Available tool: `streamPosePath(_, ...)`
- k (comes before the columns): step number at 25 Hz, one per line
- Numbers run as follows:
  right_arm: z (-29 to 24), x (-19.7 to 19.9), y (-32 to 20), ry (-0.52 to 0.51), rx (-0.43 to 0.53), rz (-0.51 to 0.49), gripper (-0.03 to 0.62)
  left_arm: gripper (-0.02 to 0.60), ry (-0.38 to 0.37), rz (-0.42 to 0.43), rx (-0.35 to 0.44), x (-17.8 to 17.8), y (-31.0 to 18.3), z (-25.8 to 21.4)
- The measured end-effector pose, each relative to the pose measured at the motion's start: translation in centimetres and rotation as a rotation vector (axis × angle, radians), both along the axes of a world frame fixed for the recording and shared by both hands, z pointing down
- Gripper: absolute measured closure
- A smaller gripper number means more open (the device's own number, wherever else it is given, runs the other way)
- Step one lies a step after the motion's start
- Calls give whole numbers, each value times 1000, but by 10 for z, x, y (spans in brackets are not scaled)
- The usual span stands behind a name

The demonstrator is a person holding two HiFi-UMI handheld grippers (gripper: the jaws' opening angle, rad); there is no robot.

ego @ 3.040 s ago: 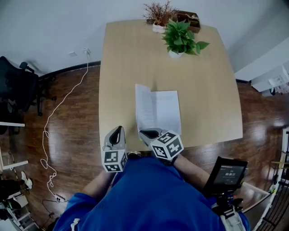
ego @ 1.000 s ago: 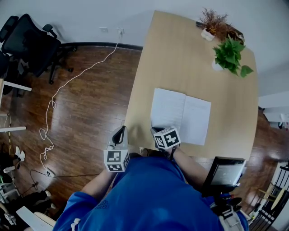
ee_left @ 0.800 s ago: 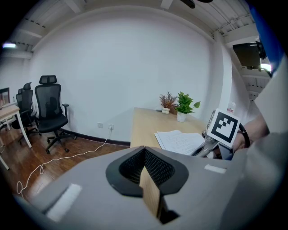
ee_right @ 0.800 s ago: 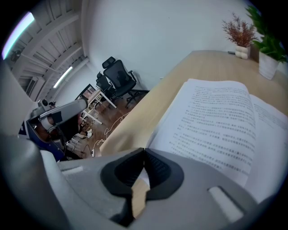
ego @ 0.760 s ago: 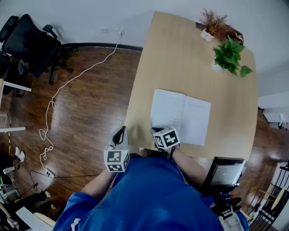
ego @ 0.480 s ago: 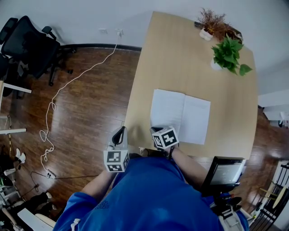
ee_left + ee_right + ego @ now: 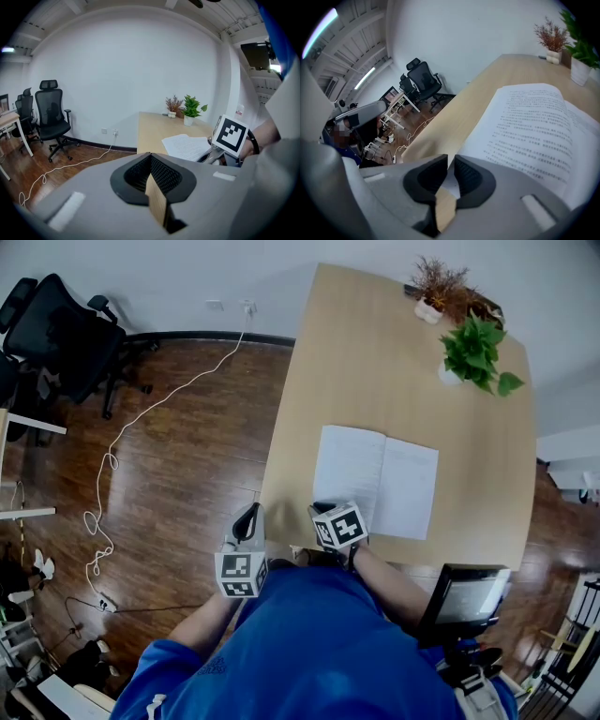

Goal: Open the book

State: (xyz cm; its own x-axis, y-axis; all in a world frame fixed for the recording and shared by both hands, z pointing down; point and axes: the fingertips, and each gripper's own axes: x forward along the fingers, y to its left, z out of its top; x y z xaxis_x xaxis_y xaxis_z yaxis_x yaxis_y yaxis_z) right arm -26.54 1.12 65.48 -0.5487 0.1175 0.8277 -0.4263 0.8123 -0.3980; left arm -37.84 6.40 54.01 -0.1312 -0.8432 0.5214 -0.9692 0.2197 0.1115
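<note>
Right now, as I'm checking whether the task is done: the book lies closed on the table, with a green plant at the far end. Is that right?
Not quite: the book lies open, two printed pages face up, as the head view shows. It is on the table, with the green plant at the far end.

The book (image 7: 377,481) is matt white paper; the table (image 7: 394,362) smooth pale wood; the floor (image 7: 187,446) glossy dark wood.
</note>
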Motion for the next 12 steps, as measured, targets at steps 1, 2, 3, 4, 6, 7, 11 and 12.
streamPosePath(1, 0, 0, -1, -3, 2, 4, 556, 575, 0, 0, 0, 0, 0, 0)
streamPosePath(2, 0, 0, -1, -7, 2, 8, 553, 575, 0, 0, 0, -1, 0, 0)
streamPosePath(3, 0, 0, -1, -11, 0, 10, 548, 575, 1, 0, -1, -1, 0, 1)
streamPosePath(4, 0, 0, -1, -14, -5, 11, 537, 575, 1, 0, -1, -1, 0, 1)
streamPosePath(6, 2, 1, -1, -16, -13, 9, 516, 575, 1, 3, -1, 0, -1, 3)
streamPosePath(7, 3, 1, -1, -16, -14, 10, 514, 575, 1, 4, -1, 0, -2, 4)
streamPosePath(11, 2, 2, -1, -26, -18, 18, 513, 575, 4, 10, -1, 1, -5, 4)
streamPosePath(12, 1, 2, -2, -31, -17, 21, 512, 575, 4, 12, 0, 2, -6, 4)
